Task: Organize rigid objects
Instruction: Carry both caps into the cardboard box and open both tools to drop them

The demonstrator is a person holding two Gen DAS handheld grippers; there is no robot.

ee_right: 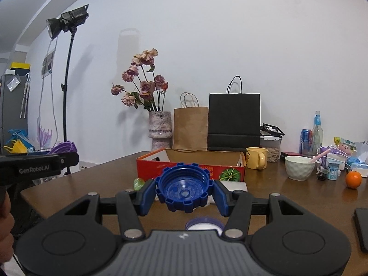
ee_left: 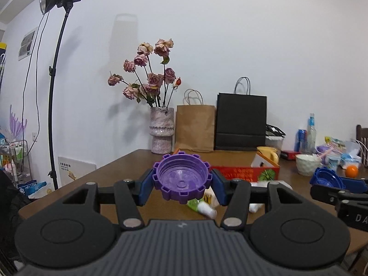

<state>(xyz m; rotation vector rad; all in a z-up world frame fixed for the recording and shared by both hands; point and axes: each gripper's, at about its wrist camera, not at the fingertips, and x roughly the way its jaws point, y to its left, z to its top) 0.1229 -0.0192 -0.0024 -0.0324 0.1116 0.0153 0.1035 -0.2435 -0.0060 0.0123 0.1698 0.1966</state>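
While both tongs are holding their loads clear above the desk (ee_right: 287,197), the main risk is lying in how little of each cap is being pinched. The left tongs (ee_left: 182,185) are clamping the purple cap (ee_left: 181,177) across its toothed rim, open side facing the camera, with the blue pads pressing at 9 and 3 o'clock. The right tongs (ee_right: 184,192) are gripping the blue cap (ee_right: 184,187) in the same way. Each pair is closed only as far as the cap's width is allowing.

Because the rims are notched and hard, a pad could be sitting on a single tooth, and any twist of the wrist could be letting the cap pivot or pop out; I am judging this, not seeing it. A dropped cap would likely be rolling off toward the desk's edge or in among the small tubes (ee_left: 205,208) lying just below the purple cap.

The red box (ee_right: 191,170) is standing at 12 o'clock beyond the blue cap and is looking like the probable place for these things. Its near wall is rising in the path, so a low approach could be knocking a cap against it. The two tools are also hanging close side by side, the right one showing at 3 o'clock in the left view, so both heading for the box together could be colliding. The mug (ee_right: 256,158) and the bowl (ee_right: 299,168) at 2 o'clock are standing near enough to be struck by a wide swing
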